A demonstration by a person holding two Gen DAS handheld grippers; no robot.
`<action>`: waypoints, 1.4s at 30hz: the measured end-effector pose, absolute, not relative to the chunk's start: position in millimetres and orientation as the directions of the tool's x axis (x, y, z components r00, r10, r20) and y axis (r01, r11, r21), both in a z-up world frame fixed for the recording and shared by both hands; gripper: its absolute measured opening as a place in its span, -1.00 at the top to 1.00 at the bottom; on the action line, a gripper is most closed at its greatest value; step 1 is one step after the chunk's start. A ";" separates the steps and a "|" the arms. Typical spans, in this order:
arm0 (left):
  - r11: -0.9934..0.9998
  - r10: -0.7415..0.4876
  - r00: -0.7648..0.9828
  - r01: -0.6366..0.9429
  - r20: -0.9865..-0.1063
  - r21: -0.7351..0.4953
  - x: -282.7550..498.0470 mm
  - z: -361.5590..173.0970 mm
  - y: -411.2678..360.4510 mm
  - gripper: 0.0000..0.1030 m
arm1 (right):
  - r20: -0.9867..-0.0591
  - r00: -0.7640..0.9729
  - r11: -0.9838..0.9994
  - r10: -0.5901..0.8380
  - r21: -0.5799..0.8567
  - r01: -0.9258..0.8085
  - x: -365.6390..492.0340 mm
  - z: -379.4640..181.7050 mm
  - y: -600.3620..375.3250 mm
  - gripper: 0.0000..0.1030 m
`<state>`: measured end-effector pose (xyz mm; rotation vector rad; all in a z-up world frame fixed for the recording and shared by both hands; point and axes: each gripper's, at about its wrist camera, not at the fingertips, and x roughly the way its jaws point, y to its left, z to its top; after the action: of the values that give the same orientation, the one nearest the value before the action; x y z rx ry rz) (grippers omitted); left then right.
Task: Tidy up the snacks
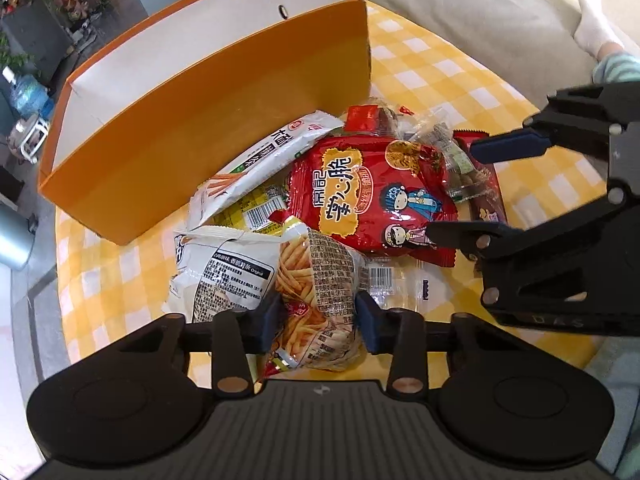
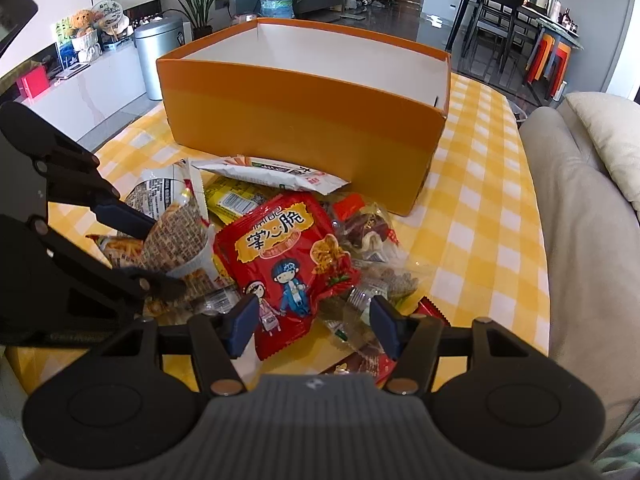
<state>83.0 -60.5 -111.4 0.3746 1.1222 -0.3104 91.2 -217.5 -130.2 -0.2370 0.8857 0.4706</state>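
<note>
On the left, the left tool (image 1: 316, 322) is pinching the fries bag (image 1: 316, 280), its 2 blue pads pressed into the crinkled sides near the bag's lower end, so the bag's long axis runs straight away from the tool toward the pile. Beyond and to the left of that bag stands 1 orange box (image 1: 192, 152), open at the top, its white inside showing no snacks in the part visible; its long wall faces the pile, just beside the nearest packets. I judge the coming move to turn on this: the box lies ahead and leftward of the held bag, so the left tool is the nearer one and would need to lift over the wall before letting go. Toward the middle lie the other snacks on the yellow checked surface (image 1: 420, 60): 1 white bag with black print (image 1: 216, 272), 1 long white packet (image 1: 272, 156) lying along the box wall, 1 yellow packet (image 1: 256, 208) mostly buried under it, and 1 red noodle packet (image 2: 288, 264) on top. Further right sit a clear bag of small wrapped sweets (image 1: 452, 156) and a dark red packet (image 1: 486, 188), with more clear wrappers underneath that I cannot count exactly. On the right, the right tool (image 2: 314, 326) is spread wide, its fingers straddling the near end of the red noodle packet without closing on it.
</note>
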 end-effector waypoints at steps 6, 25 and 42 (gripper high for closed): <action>0.934 -0.088 0.402 0.350 -0.911 0.065 84.5 -98.7 -40.4 0.32 | -0.765 0.556 0.849 0.326 -0.021 -0.527 87.5 -130.5 -209.5 -0.38; 0.978 -0.124 0.479 0.207 -0.869 -0.026 93.0 -65.1 2.1 0.32 | -0.787 0.568 0.745 0.240 -0.225 -0.628 93.8 -159.8 -175.1 -0.62; 0.983 -0.137 0.472 0.177 -0.871 -0.058 86.4 -65.4 10.4 0.32 | -0.769 0.596 0.774 0.231 -0.226 -0.591 81.4 -146.0 -178.3 0.04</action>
<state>86.4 10.4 -65.4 0.0418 1.0627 -0.1919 81.4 -178.3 -146.0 -0.4965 0.7986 0.5007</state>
